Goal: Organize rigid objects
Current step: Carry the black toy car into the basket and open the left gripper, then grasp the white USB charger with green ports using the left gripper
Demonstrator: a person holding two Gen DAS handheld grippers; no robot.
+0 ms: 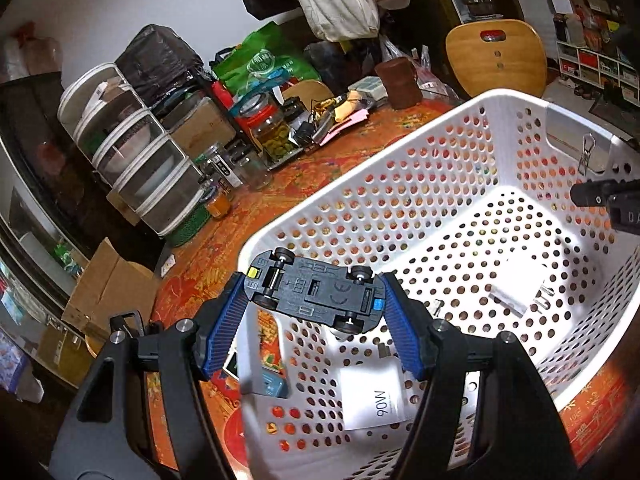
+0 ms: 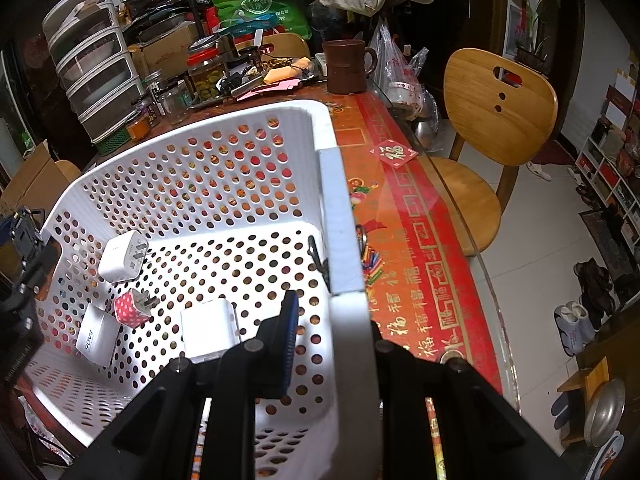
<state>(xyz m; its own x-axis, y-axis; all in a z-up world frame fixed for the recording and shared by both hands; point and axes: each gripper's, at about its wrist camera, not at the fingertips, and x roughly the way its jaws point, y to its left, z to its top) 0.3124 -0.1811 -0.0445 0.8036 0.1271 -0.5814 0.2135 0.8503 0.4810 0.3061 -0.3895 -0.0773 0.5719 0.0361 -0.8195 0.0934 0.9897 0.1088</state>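
My left gripper is shut on a dark blue toy car, held upside down with its wheels up. The blue pads press on its nose and tail. The car hangs over the near left corner of a white perforated basket. My right gripper is shut on the basket's right wall, one finger inside, the other hidden outside. In the basket lie a white 90W charger, a pink dotted plug, a white plug and a white block.
The basket stands on a red-and-orange patterned table. Behind it are jars, a stack of drawers, a brown mug and bags. A wooden chair stands at the right. Coloured sticks lie beside the basket.
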